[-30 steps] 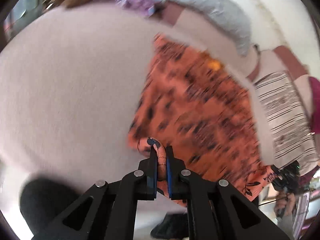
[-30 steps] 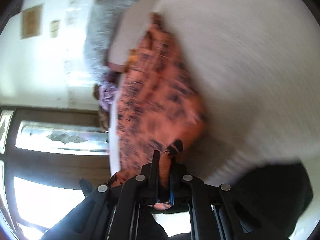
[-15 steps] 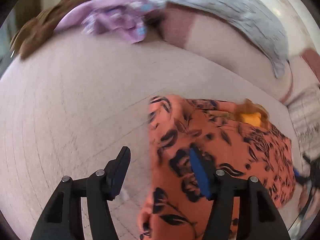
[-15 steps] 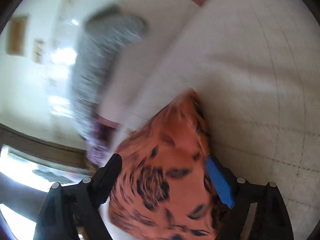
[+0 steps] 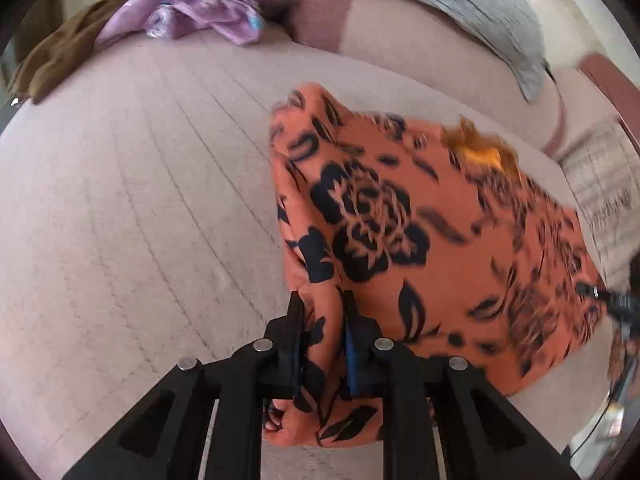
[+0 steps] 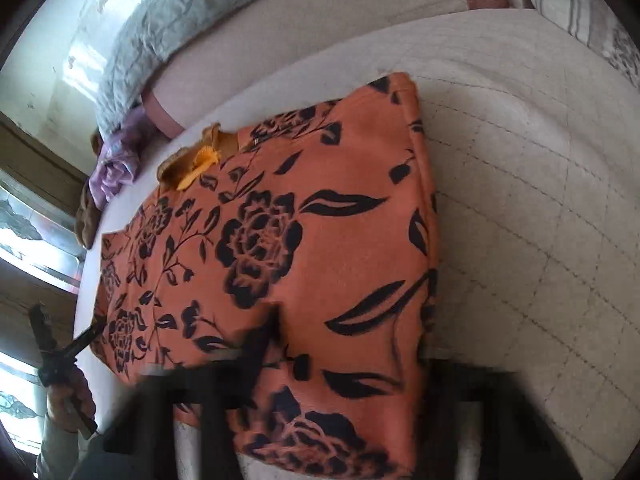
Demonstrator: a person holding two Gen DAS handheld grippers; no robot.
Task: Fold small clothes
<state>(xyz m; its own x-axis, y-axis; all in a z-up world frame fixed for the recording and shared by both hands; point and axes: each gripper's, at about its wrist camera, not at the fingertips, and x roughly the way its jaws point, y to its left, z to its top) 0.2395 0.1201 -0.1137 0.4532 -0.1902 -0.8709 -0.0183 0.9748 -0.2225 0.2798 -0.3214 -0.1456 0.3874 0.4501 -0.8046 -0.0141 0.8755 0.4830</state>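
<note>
While the left tool [image 5: 320,334] pinches the near left edge of the dress [image 5: 420,240], the cloth spreads away from it toward 1 o'clock on the bed [image 5: 140,200]. The dress lies flat, its long side running from 6 to 12 in the right view. The right tool [image 6: 344,360] sits at the near edge too, but it is blurred, so I cannot tell if it grips. Both tools are near the same edge, so the fold likely goes toward 12.

garment [image 5: 440,248]: matt floral cloth | bedcover [image 5: 140,200]: stitched quilted fabric | hand-held gripper [image 5: 322,344]: matt black plastic
</note>
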